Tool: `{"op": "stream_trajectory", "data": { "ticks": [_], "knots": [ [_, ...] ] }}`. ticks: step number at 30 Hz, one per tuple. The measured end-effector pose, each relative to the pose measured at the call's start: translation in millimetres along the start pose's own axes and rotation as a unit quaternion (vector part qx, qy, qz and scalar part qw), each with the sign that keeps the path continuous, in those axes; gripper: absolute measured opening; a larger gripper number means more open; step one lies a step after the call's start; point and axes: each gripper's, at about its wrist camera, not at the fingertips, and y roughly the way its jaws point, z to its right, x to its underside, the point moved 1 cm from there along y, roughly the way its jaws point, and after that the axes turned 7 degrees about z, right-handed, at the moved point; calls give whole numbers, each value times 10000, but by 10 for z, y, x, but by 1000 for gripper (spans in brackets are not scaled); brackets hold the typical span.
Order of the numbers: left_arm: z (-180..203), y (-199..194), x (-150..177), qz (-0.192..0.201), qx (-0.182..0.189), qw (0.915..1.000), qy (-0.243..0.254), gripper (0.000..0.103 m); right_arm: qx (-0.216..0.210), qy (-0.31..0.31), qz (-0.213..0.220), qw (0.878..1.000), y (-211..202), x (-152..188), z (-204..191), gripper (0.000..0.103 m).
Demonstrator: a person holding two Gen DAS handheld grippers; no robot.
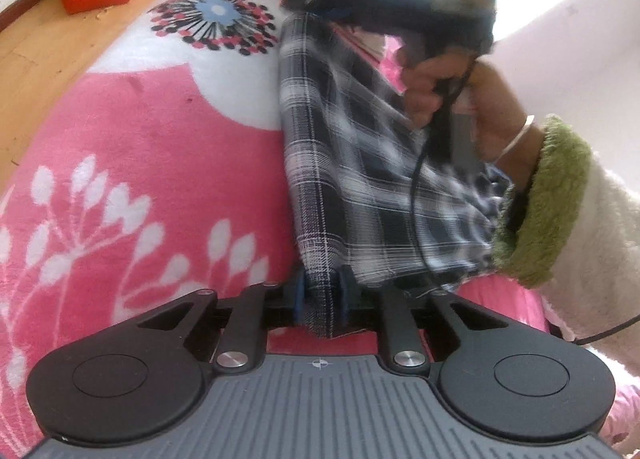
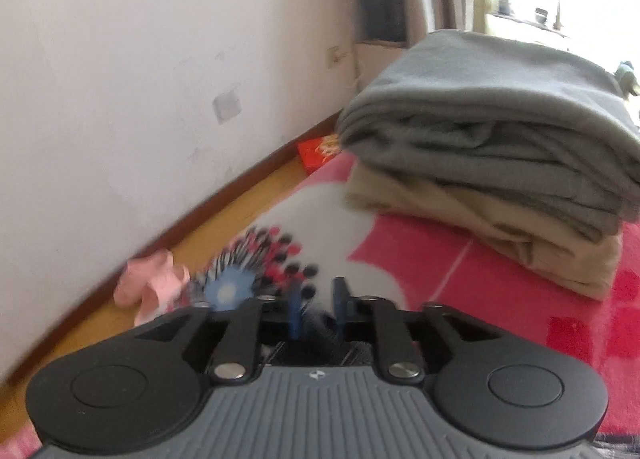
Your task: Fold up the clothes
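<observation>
Closest to the left wrist camera, the left gripper (image 1: 322, 301) has its two blue-padded jaws drawn in tight on the near corner of a black-and-white plaid garment (image 1: 340, 163), the cloth pinched between them and hanging a little below. From there the plaid garment stretches away across a pink blanket (image 1: 140, 163) printed with white flower shapes and a round dotted bloom. At its far end the right gripper (image 1: 320, 13), dark and blurred with a green light on its body, sits on the garment's far edge; the person's right hand (image 1: 448, 91) wraps its handle, with a thin bracelet at the wrist and a green fleece cuff (image 1: 540, 203) on a cream sleeve. A black cable runs down from that hand over the cloth.

Seen from the right wrist camera, the right gripper (image 2: 316, 311) has its jaws close together with a narrow gap, and dark striped fabric shows between them near their base, so it appears to have hold of the same garment, though blur makes the contact hard to confirm. Beyond it, on the blanket, stands a stack of folded clothes: a grey folded garment (image 2: 492, 115) lying on top of a beige folded one (image 2: 480, 235). Left of the blanket is a wooden floor (image 2: 160, 243) meeting a white wall (image 2: 140, 59); a red box (image 2: 316, 153) lies on the floor near the stack, and a pink crumpled item (image 2: 150, 285) lies on the floor beside the blanket edge.
</observation>
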Motion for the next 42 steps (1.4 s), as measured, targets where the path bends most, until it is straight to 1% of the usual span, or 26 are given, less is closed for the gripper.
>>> {"op": "stream_trajectory", "data": {
  "ticks": [1,3,5,6,8,10,14,16,17,18,21,23,25,28,30,32,34,36,38,40,42],
  "knots": [
    [-6,2,2,-6,15,10000,-43,19,19,87,178,9998,-114,-59,44,36],
    [-16,-2,-19,-23,33,9999,-102,20,51,196,477,9987,-431,-166,152,36],
    [-32,-9,-34,-45,55,9998,-170,21,127,255,700,9971,-844,-216,253,36],
    [-41,-16,-34,-60,65,9997,-211,22,177,302,799,9962,-1077,-206,342,36],
    [-59,-20,-45,-62,76,9995,-297,23,240,482,879,9947,-1521,-84,529,36],
    [-70,-25,-56,-58,75,9993,-358,23,245,749,809,9936,-1887,137,702,36],
    [-76,-26,-77,-81,-7,9988,-476,23,587,1077,306,9920,-2270,782,892,36],
    [-61,-58,-96,-55,-101,9987,-491,23,834,1376,173,9868,-2388,1062,986,36],
    [-38,-93,-107,-5,-185,9989,-438,24,969,1555,159,9829,-2451,1187,1027,37],
    [-14,-138,-116,52,-271,9989,-371,26,1078,1669,240,9798,-2523,1274,1049,37],
    [68,-273,-159,236,-559,9981,-113,27,1380,1949,569,9694,-2747,1497,1099,37],
    [146,-347,-207,369,-724,9966,134,28,1588,1962,692,9651,-2849,1593,1101,37],
    [258,-356,-268,475,-768,9951,396,28,1613,1929,804,9645,-2938,1648,1092,38],
    [453,-218,-332,581,-693,9939,637,29,1824,1619,938,9653,-3011,1661,1084,38],
    [574,-34,-321,538,-647,9932,798,30,2017,1398,1058,9636,-3036,1639,1113,38],
    [618,157,-273,433,-793,9917,920,30,2307,1077,1125,9605,-3035,1634,1156,37],
    [613,315,-222,318,-994,9895,997,30,2478,976,1164,9568,-3045,1640,1273,37],
    [598,354,-200,305,-1054,9885,1040,30,2472,1031,1221,9557,-3044,1617,1425,36],
    [597,348,-200,307,-1070,9879,1083,30,2387,947,1290,9578,-3009,1546,1562,36],
    [597,340,-202,293,-1089,9872,1124,30,2384,783,1218,9603,-2893,1461,1713,36],
    [599,334,-197,277,-1114,9865,1172,30,2460,817,1061,9600,-2736,1414,1925,36]
  ]
}}
